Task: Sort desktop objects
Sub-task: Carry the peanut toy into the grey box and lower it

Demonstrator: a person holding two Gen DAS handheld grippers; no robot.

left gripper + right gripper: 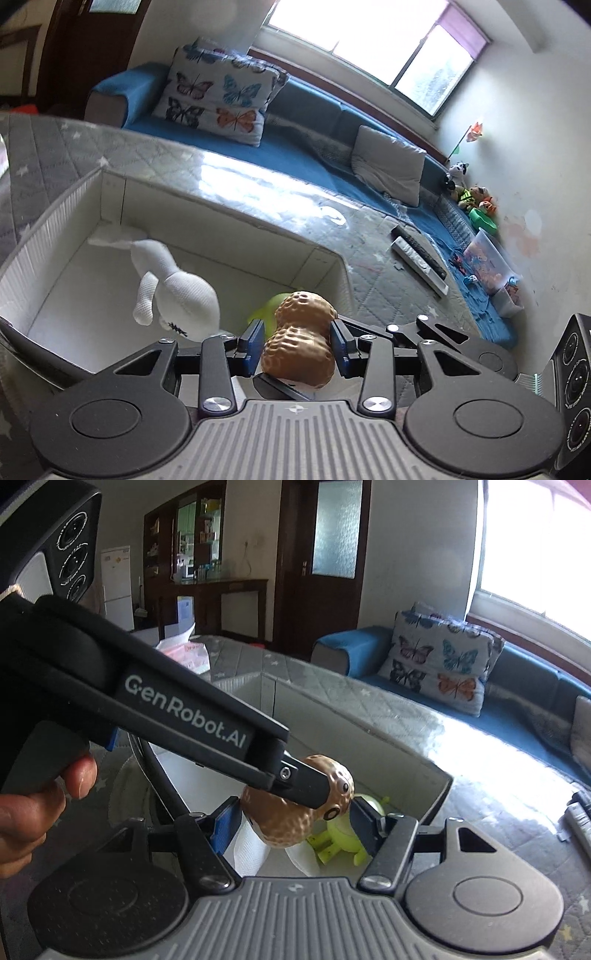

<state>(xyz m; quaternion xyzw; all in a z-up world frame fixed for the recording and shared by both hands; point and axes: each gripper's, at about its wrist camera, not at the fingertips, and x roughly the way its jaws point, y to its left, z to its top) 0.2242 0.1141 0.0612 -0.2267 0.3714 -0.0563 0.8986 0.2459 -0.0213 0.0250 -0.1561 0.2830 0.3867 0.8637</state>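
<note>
We see the brown peanut toy (301, 338) pinched at its waist between the blue pads of the left gripper (297, 343), whose fingers (255, 341) are closed on it, above the near corner of the white box (110, 177). In the right wrist view the peanut toy (291, 819) hangs between the right gripper's (295, 821) fingers (225, 825), which stand apart without pressing it. In the box, a white plush (177, 291) lies at ten o'clock of the peanut, and a green toy (341, 836) lies beneath it. The box sits on the quilted worktop (155, 155).
</note>
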